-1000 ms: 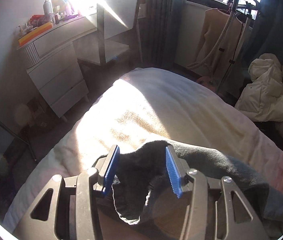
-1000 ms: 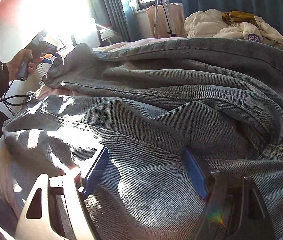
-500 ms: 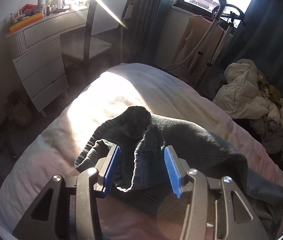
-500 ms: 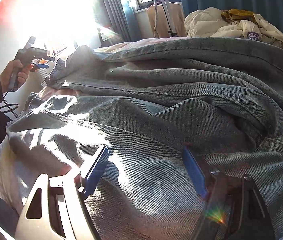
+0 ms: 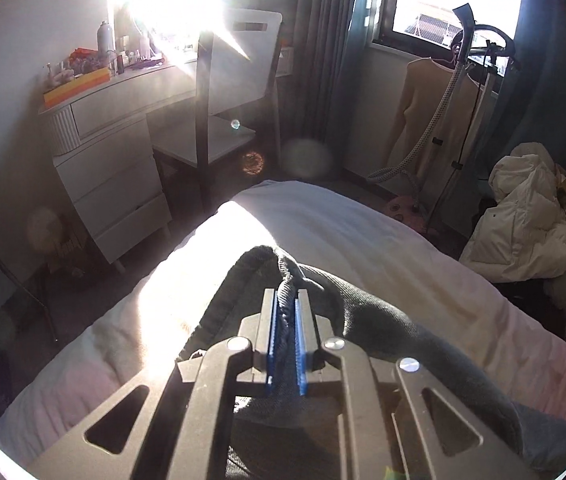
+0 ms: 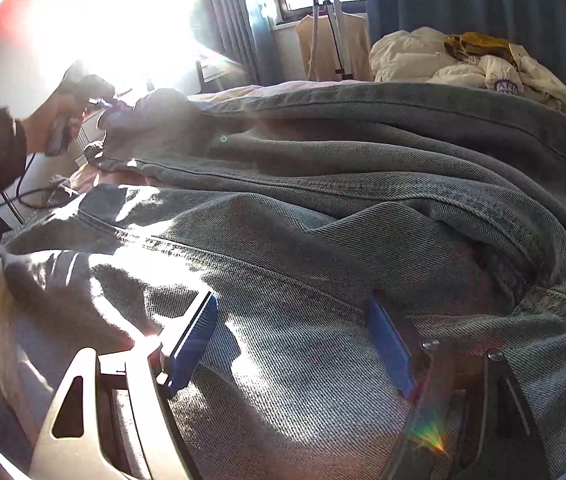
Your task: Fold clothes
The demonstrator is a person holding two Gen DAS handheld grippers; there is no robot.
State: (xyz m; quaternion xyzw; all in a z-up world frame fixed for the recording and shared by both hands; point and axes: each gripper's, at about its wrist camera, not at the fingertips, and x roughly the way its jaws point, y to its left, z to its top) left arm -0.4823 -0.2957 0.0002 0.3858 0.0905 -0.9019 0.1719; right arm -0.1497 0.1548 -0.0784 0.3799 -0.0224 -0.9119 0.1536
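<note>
Blue-grey jeans (image 6: 323, 216) lie spread across the bed, filling most of the right wrist view. My right gripper (image 6: 295, 320) is open, low over the denim near the waistband, its blue pads (image 6: 193, 340) wide apart with cloth under them. In the left wrist view my left gripper (image 5: 285, 300) is shut on the hem of a jeans leg (image 5: 287, 284), which looks dark in shadow and bunches up between the blue pads. The same gripper, held by a hand (image 6: 55, 120), shows at the far left of the right wrist view, at the leg's end.
The jeans rest on a pale pink bed cover (image 5: 363, 232). Beyond the bed foot stand a white dresser (image 5: 107, 152), a chair (image 5: 227, 120), a garment steamer with a beige top (image 5: 431, 120) and a pile of white clothes (image 5: 531, 220). Strong sun glare washes the upper left.
My left gripper has closed on the jeans leg hem, which lay loose between its open pads before. The right gripper has barely moved and stays open.
</note>
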